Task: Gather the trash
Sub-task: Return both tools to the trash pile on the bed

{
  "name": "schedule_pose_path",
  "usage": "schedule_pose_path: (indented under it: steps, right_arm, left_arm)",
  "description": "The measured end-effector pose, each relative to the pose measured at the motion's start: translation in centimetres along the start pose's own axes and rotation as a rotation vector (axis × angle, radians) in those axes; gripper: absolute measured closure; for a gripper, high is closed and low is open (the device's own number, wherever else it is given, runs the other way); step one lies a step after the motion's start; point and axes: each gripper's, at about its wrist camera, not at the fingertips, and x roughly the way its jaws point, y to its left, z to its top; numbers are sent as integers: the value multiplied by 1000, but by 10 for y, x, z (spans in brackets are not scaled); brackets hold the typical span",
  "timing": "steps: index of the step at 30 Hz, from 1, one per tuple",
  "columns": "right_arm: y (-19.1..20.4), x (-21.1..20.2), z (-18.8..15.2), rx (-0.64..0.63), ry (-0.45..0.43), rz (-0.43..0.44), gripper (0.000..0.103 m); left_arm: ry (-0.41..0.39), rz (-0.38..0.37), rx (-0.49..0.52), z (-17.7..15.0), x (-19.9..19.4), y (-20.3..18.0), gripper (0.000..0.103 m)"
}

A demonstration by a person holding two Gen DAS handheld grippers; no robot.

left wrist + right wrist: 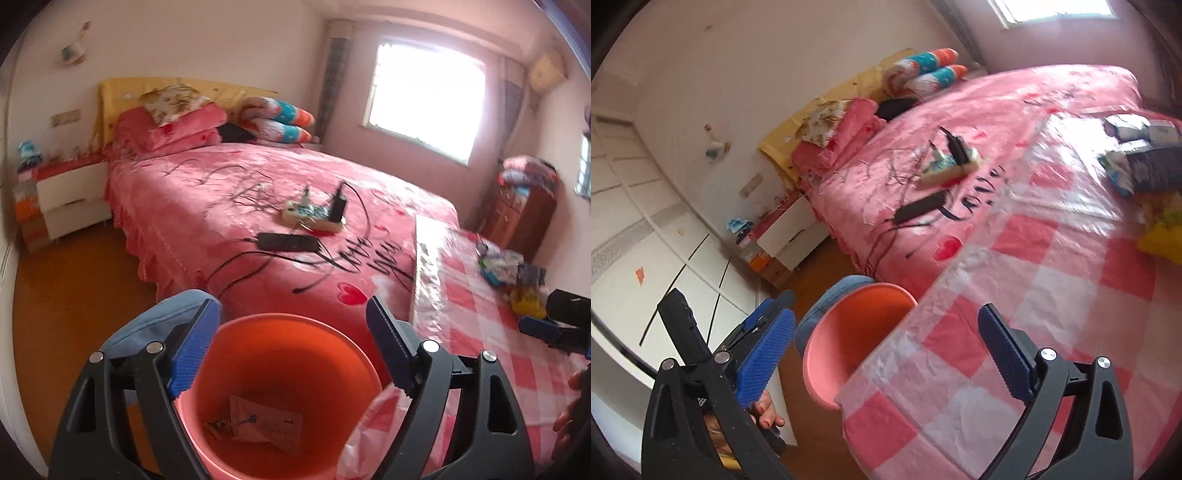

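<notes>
left gripper (pixel 288 347) wide open above orange bin (pixel 258 332), nothing between its pads. a white wrapper (pixel 266 419) lies on the bin floor. right gripper (pixel 886 354) wide open, empty, over the near edge of the checked tabletop (pixel 1052 277). more wrappers (pixel 1141 155) at its far edge.

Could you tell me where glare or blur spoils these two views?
Left wrist view: the window is blown out white, and the clutter on the checked tablecloth smears. Right wrist view: sheen whitens the tablecloth's far part, and the wrappers there are blurred.
</notes>
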Motion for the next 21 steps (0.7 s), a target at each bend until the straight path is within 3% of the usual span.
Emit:
schedule_pose_path:
  steps: [8, 13, 21]
  right_arm:
    - [-11, -14, -17, 10, -3, -46, 5]
    - [-18, -17, -21, 42, 21, -56, 5]
    - [-20, -34, -26, -20, 28, -120, 5]
  left_arm:
    - [34, -80, 53, -3, 4, -24, 21]
    - [61, -79, 72, -4, 7, -35, 21]
    - [75, -125, 133, 0, 0, -60, 21]
